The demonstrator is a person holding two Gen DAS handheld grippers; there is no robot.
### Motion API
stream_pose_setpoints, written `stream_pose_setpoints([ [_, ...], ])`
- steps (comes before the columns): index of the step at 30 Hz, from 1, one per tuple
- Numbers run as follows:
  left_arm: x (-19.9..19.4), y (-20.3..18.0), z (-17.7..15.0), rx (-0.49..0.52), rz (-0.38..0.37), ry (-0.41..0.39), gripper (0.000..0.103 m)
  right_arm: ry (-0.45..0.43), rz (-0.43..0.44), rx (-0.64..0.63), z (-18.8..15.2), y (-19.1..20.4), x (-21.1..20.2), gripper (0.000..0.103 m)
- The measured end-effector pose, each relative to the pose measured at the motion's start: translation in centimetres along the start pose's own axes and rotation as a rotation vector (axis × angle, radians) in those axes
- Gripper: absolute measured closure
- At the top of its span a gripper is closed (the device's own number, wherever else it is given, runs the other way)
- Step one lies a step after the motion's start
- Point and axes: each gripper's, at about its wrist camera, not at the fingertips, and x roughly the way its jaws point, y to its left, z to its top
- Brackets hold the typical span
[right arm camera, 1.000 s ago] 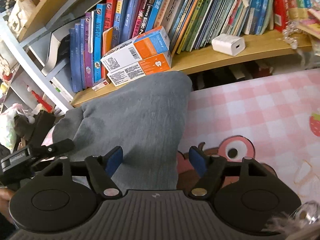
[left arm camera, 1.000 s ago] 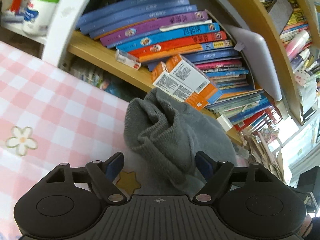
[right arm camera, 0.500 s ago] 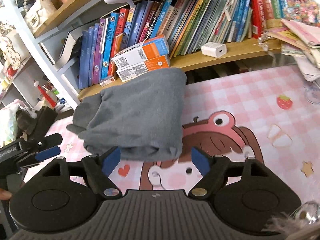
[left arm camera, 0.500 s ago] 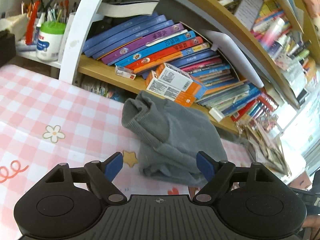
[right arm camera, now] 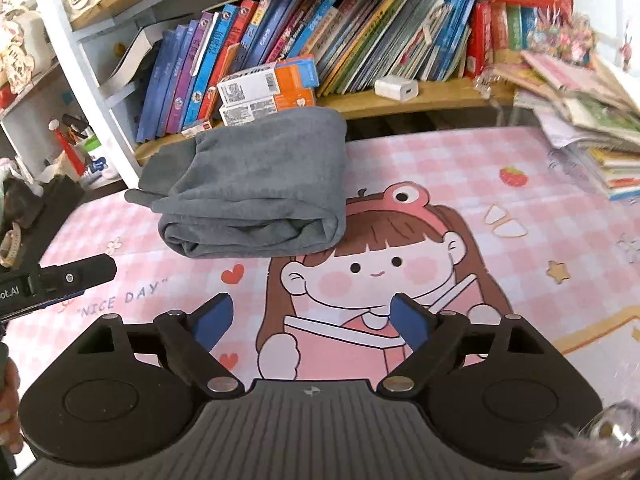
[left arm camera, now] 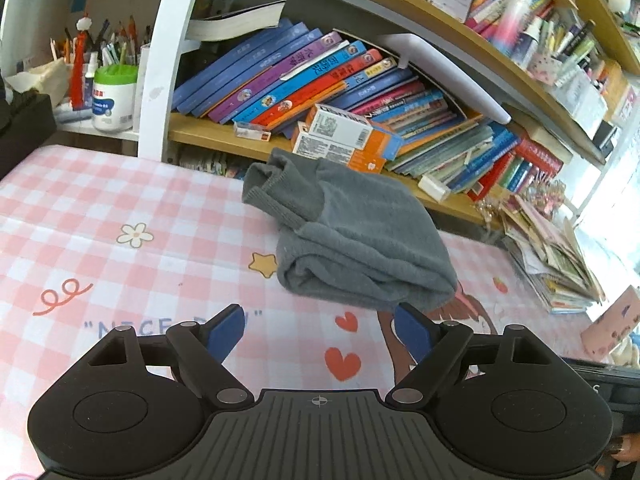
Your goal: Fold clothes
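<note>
One grey garment [right arm camera: 256, 192] lay folded into a thick bundle at the far edge of the pink checked mat [right arm camera: 520, 216], touching the wooden shelf [right arm camera: 432, 98] behind it. Two orange-and-white boxes [right arm camera: 268, 92] stood stacked just behind the bundle, before a row of leaning books [right arm camera: 320, 40]. Left gripper [left arm camera: 318, 330] and right gripper [right arm camera: 308, 320] both hung with jaws spread wide, empty, apart from the cloth. A small white block [right arm camera: 396, 88], possibly a charger, sat on the shelf.

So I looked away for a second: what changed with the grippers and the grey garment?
Both the left gripper and right gripper pulled back from the folded grey garment, open and empty. The garment stayed folded on the pink mat by the bookshelf.
</note>
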Motion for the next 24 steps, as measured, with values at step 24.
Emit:
stream_pose_setpoints([
  [24,-1.8,-2.1,-2.7,0.128,0.138,-0.029,0.005,-0.058,-0.059,-0.131,-2.7,1.9,-1.8,0.003],
])
